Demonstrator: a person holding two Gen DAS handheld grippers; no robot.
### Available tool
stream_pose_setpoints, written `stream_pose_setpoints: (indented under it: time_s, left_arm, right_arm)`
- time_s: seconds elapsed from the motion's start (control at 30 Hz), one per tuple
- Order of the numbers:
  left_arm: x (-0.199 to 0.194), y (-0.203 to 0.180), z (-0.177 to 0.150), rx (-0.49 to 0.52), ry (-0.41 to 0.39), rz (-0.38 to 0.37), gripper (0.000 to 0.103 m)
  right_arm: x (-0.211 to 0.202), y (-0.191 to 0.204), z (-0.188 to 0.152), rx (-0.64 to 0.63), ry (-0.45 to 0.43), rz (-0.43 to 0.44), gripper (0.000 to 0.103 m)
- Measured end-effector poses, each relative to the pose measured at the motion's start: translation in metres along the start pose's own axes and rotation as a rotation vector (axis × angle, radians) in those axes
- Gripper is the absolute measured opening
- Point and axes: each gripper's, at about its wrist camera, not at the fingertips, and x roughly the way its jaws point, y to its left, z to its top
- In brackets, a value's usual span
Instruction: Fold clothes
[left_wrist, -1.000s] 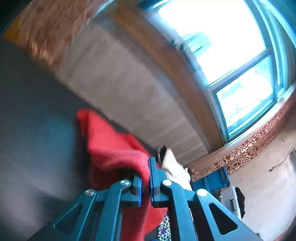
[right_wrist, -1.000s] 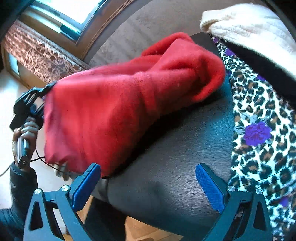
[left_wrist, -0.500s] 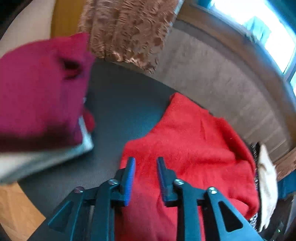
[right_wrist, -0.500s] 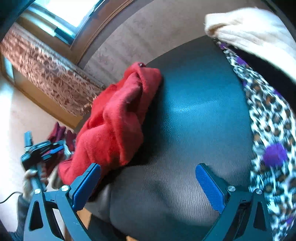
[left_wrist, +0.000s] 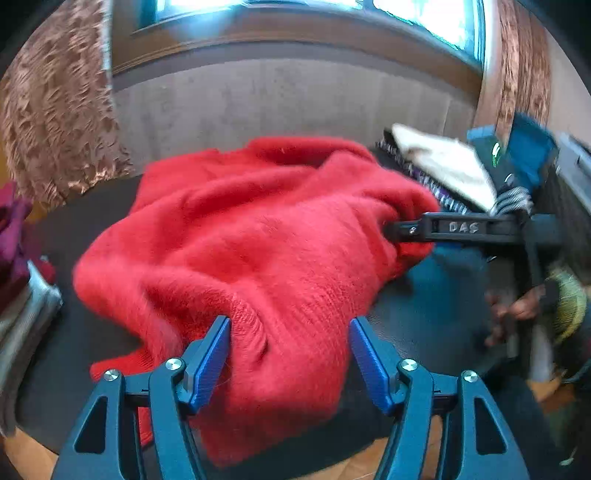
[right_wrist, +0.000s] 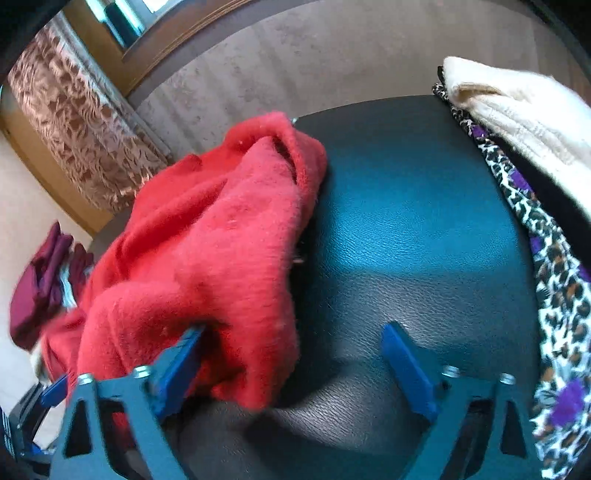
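Note:
A fluffy red sweater (left_wrist: 266, 240) lies in a loose heap on the dark round table (left_wrist: 424, 325). My left gripper (left_wrist: 290, 360) hangs over its near fold. Its jaws are opening, with the fold bulging up between the blue pads (left_wrist: 208, 354). In the right wrist view the sweater (right_wrist: 207, 251) covers the left half of the table (right_wrist: 406, 221). My right gripper (right_wrist: 293, 369) is at the sweater's near edge and its jaws are closing. Cloth lies against the left pad (right_wrist: 181, 362), while the other pad stands free over bare table. The right gripper (left_wrist: 406, 230) also shows from the side, its tip at the sweater's right edge.
A cream garment (right_wrist: 517, 110) lies on leopard-print cloth (right_wrist: 554, 295) at the table's right. Folded maroon clothes (right_wrist: 37, 295) sit at the far left. A patterned curtain (left_wrist: 55, 110) and a wall under a window stand behind. A hand (left_wrist: 517, 306) holds the right gripper.
My left gripper has let go of the red sweater, opened and swung down over it. The sweater has dropped into a heap. My right gripper has moved left onto its edge, jaws narrowing.

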Motion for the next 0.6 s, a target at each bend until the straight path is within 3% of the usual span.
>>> stream_pose_setpoints:
  time_s: [0.07,0.13,0.17,0.23,0.3,0.4,0.5,0.57,0.6]
  left_arm:
    - [0.019,-0.003,0.006,0.027,0.024,0.061,0.069]
    - [0.024,-0.01,0.007,0.071,0.035,0.085,0.07]
    - [0.027,-0.015,0.009,0.104,0.037,0.086,0.07]
    - [0.029,-0.014,0.014,0.136,0.045,0.064,0.049]
    - [0.025,0.011,0.027,0.023,0.046,-0.022,0.033]
    - [0.008,0.066,0.049,-0.24,0.015,-0.201,0.031]
    - [-0.019,0.126,0.063,-0.512,-0.075,-0.427,0.031]
    - [-0.035,0.155,0.068,-0.617,-0.127,-0.539,0.031]
    - [-0.042,0.16,0.07,-0.616,-0.134,-0.568,0.031]
  right_arm:
    - [-0.001,0.003,0.0,-0.036,0.003,-0.014,0.075]
    - [0.001,0.001,0.002,-0.019,0.005,0.038,0.044]
    - [0.002,-0.002,0.003,0.005,0.008,0.083,0.015]
    - [-0.006,-0.001,0.012,0.033,-0.012,0.169,0.013]
    - [-0.024,0.004,0.025,0.046,-0.052,0.252,0.01]
    - [-0.06,0.015,0.049,0.04,-0.135,0.366,0.01]
    - [-0.114,0.032,0.08,-0.003,-0.252,0.457,0.01]
    - [-0.147,0.044,0.096,-0.033,-0.317,0.487,0.009]
    - [-0.16,0.053,0.105,-0.069,-0.342,0.47,0.009]
